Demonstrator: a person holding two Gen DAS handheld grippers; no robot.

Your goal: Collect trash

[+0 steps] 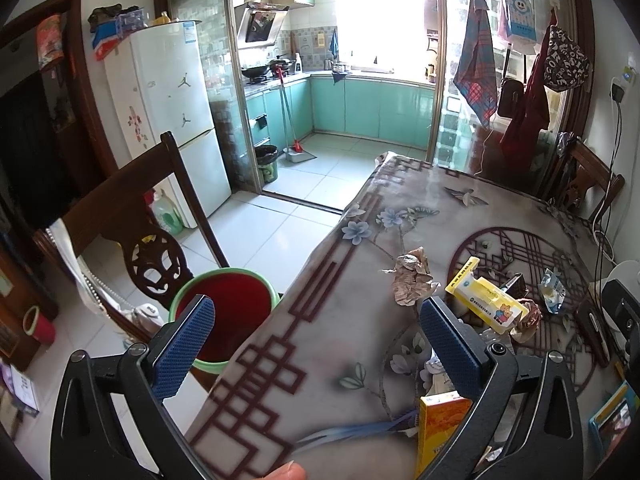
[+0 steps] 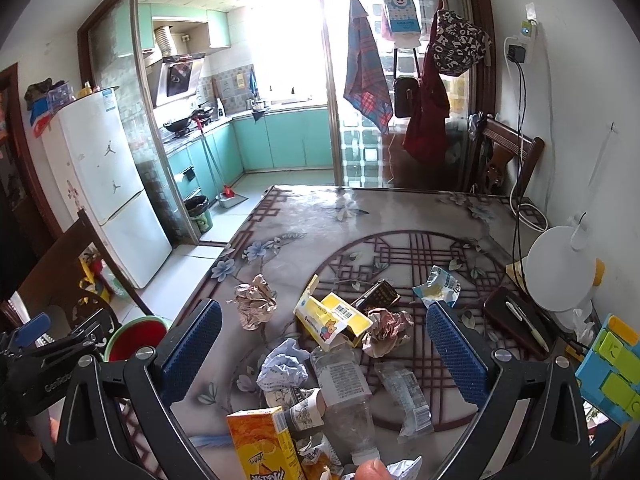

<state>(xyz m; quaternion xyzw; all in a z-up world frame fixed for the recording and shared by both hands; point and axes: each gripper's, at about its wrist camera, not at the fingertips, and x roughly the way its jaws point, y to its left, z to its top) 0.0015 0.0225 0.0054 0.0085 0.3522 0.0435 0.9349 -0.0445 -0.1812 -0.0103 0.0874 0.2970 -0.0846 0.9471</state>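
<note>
Hovering above the table (image 2: 400,208), both grippers empty: left gripper (image 1: 316,344) spread wide over the table's edge, right gripper (image 2: 324,344) spread wide over the litter pile. Trash clusters at 6 o'clock in the right wrist view: clear bottle (image 2: 344,384), long axis running 12 to 6, what looks like its neck end toward the camera; yellow carton (image 2: 332,316) lying flat, axis 10 to 4; crumpled paper (image 2: 256,300) at 10 o'clock of the carton. Red bin (image 1: 224,312) stands off the table's edge at 9 o'clock, presumably placed there so that picked litter drops straight in
</note>
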